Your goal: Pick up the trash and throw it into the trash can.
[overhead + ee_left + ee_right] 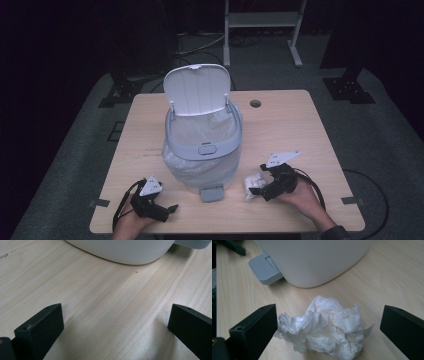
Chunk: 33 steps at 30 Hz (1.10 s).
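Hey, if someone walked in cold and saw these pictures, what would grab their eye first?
Probably the white pedal bin in the middle of the table, its lid standing open over a clear liner. Next, the crumpled white tissue lying on the table between the open jaws of the right tool, just right of the bin's grey pedal.

The tabletop [290, 130] is pale wood with fine straight grain and a smooth, faintly satin finish. The bin [202, 150] is smooth matt plastic, white in the body with a grey rim and grey pedal [264, 268], lined with thin, crinkled clear film. The tissue [324, 326] is soft white paper, crumpled and matt. Both hand-held gripper jaws look like matt black plastic.
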Available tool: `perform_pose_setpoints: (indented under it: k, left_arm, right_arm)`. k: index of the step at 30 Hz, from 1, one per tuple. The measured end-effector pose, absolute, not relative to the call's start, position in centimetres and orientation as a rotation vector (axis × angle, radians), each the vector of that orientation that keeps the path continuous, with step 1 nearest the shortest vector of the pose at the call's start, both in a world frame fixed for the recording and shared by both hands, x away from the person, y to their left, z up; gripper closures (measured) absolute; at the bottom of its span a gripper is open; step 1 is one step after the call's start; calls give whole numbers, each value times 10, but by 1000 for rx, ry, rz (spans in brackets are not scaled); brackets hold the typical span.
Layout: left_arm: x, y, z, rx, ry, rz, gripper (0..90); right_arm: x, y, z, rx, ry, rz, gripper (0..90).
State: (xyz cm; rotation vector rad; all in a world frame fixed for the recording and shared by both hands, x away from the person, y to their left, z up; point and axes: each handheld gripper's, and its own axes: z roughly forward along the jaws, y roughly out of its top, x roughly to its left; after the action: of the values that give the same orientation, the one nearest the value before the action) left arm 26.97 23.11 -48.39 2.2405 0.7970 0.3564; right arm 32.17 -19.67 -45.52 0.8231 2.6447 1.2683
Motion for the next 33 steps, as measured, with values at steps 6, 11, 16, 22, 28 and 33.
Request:
perform_pose_setpoints:
  k: [6, 11, 16, 22, 28, 33]
  left_arm:
    - [270, 231, -484, 2240, 799, 354, 0]
    - [270, 231, -484, 2240, 800, 354, 0]
    - [270, 231, -484, 2240, 799, 354, 0]
    - [269, 231, -484, 2239, 800, 354, 0]
    - [270, 231, -484, 2239, 799, 354, 0]
    - [270, 231, -484, 2240, 798, 356, 0]
  right_arm:
    - [328, -190, -465, 821, 2683, 1234, 4]
    - [331, -186, -469, 808, 2699, 1230, 50]
    - [331, -183, -473, 783, 2731, 1200, 109]
    - [330, -182, -474, 767, 2740, 1178, 162]
    - [327, -184, -472, 726, 2758, 1176, 353]
    - [324, -187, -472, 717, 2760, 1194, 501]
